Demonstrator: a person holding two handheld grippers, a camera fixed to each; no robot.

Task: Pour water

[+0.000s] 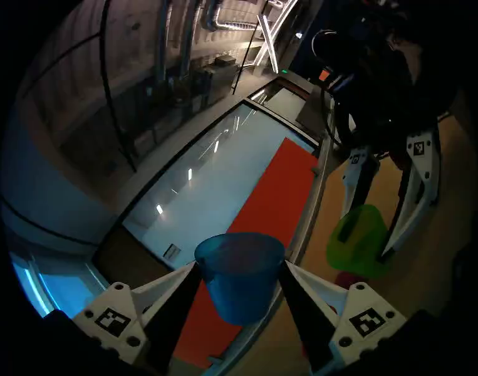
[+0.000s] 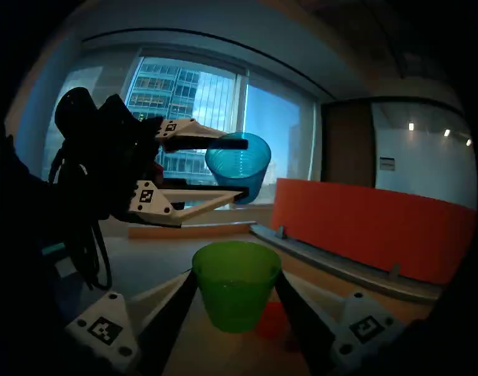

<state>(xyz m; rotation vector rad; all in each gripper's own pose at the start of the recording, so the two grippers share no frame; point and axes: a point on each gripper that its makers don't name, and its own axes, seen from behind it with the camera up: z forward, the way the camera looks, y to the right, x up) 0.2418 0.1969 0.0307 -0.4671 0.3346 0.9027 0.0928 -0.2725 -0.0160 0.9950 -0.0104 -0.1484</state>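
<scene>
Left tongs [image 1: 239, 271]: we are pressing both fingers on the blue cup [image 1: 240, 294], tipped sideways, above and beyond the right tongs [image 2: 237, 276]; right tongs: we are gripping the green cup [image 2: 235, 301] upright between both fingers; no stream showing, contents unclear; we are judging the pour mid-way, levelling remaining.

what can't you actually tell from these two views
- Whether water is in the blue cup: left gripper view, its dark tinted wall hides the inside.
- How full the green cup is: right gripper view, the tinted wall shows no clear waterline.
- What the small red thing is: right gripper view, partly behind the green cup and blurred.
</scene>
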